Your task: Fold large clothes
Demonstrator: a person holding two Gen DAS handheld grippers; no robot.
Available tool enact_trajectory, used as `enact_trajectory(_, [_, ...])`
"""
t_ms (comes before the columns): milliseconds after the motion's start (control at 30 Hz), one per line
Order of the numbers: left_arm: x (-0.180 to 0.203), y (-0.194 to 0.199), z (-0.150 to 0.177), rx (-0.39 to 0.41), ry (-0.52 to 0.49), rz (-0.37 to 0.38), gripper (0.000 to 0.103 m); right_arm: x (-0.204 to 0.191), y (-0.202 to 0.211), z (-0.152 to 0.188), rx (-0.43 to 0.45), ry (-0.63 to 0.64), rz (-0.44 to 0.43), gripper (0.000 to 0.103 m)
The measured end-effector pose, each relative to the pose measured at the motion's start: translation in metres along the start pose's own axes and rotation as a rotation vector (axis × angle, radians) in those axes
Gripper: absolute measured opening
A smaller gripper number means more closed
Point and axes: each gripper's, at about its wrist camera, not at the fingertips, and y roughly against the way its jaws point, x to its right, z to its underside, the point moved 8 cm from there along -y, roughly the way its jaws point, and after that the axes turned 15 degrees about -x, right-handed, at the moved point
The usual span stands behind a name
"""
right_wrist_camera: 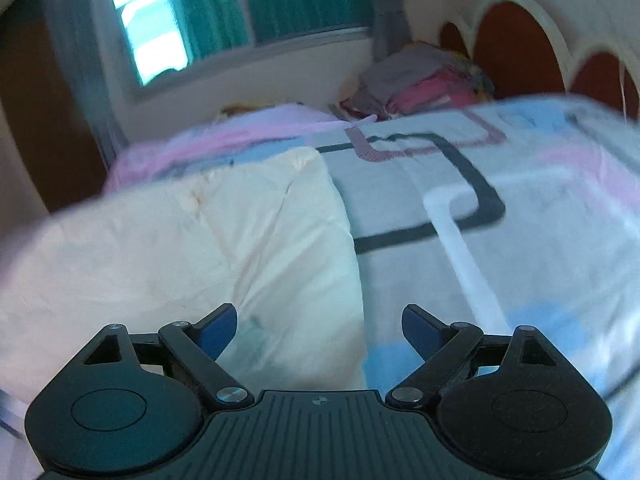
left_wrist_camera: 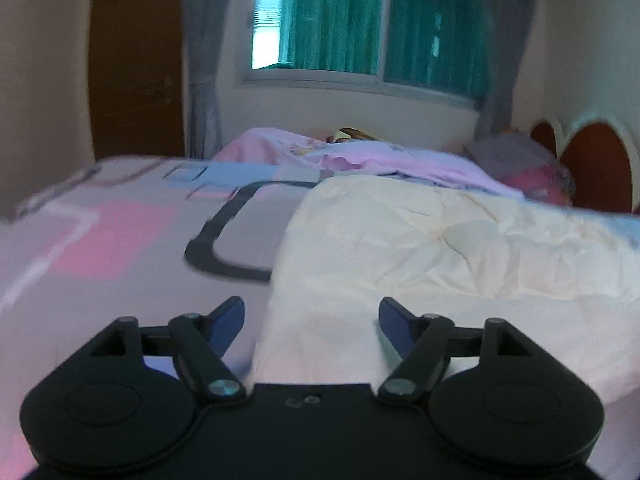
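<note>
1. Left gripper (left_wrist_camera: pixel 311 320): its two blue-padded fingers (left_wrist_camera: pixel 228 322) stood wide apart with nothing between them, poised above the near left edge of the cream garment (left_wrist_camera: pixel 460 252).
2. Right gripper (right_wrist_camera: pixel 320 330): its jaws were likewise spread wide and held nothing; they hovered over the near right edge of the cream garment (right_wrist_camera: pixel 180 248), the left finger above the cloth and the right finger above the bedsheet (right_wrist_camera: pixel 540 240).
3. Cream garment: it lay flat on the bed as a crumpled, roughly rectangular mass, its creases radiating from a puckered spot near the middle. In the left wrist view it filled the right half of the bed; in the right wrist view, the left half.
4. Bedsheet (left_wrist_camera: pixel 100 248): pale, patterned with pink and blue blocks and a dark rounded outline (left_wrist_camera: pixel 216 248) that ran just beside the garment's edge.
5. Pink blanket (left_wrist_camera: pixel 360 156): bunched along the far side of the bed, beyond the garment.
6. Pile of folded clothes (right_wrist_camera: pixel 424 84): grey and pink, at the far right, near the arched headboard (right_wrist_camera: pixel 516 44).
7. Window (left_wrist_camera: pixel 360 20): in the far wall, flanked by grey curtains (left_wrist_camera: pixel 204 60).
8. Both views were motion-blurred toward their margins.
</note>
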Motion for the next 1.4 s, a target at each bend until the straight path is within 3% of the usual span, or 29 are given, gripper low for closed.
enact_trajectory(67, [-0.013,0.009,0.015,-0.019,0.085,0.011,0.068,0.011,0.005,0.008,-0.033,-0.135,-0.105,0.090])
enact_trajectory(133, [-0.030,0.014,0.030,-0.026,0.239,0.052,0.067,0.022,0.005,0.021,-0.066,-0.277,-0.198,0.090])
enact_trajectory(233, [-0.040,0.009,0.048,-0.074,0.437,0.188,0.066,0.028,0.000,0.034,-0.093,-0.430,-0.314,0.090])
enact_trajectory(333, [-0.037,-0.001,0.050,-0.095,0.555,0.320,0.064,0.024,-0.007,0.034,-0.097,-0.474,-0.357,0.090])
enact_trajectory(433, [-0.033,-0.017,0.042,-0.092,0.649,0.403,0.061,0.017,-0.016,0.025,-0.102,-0.470,-0.363,0.089])
enact_trajectory(567, [-0.033,-0.044,0.034,-0.100,0.707,0.418,0.058,0.009,-0.031,0.013,-0.094,-0.449,-0.330,0.088])
enact_trajectory(600, [-0.033,-0.049,0.032,-0.101,0.715,0.418,0.057,0.008,-0.034,0.013,-0.095,-0.443,-0.308,0.075])
enact_trajectory(633, [-0.034,-0.054,0.030,-0.104,0.722,0.418,0.054,0.008,-0.037,0.012,-0.099,-0.437,-0.289,0.069])
enact_trajectory(667, [-0.036,-0.057,0.030,-0.106,0.728,0.418,0.050,0.009,-0.038,0.019,-0.092,-0.436,-0.288,0.068])
enact_trajectory(833, [-0.036,-0.062,0.026,-0.114,0.701,0.425,0.026,0.004,-0.039,0.017,-0.077,-0.388,-0.289,0.038])
enact_trajectory(867, [-0.034,-0.060,0.024,-0.112,0.687,0.423,0.021,0.002,-0.037,0.016,-0.073,-0.376,-0.287,0.036])
enact_trajectory(933, [-0.032,-0.054,0.023,-0.104,0.672,0.421,0.018,0.000,-0.033,0.016,-0.068,-0.371,-0.290,0.030])
enact_trajectory(1200, [-0.031,-0.018,0.035,-0.081,0.663,0.437,0.017,0.001,-0.009,0.027,-0.067,-0.354,-0.305,0.026])
enact_trajectory(1400, [-0.033,0.016,0.063,-0.085,0.657,0.438,0.017,0.004,0.024,0.053,-0.081,-0.330,-0.299,0.026])
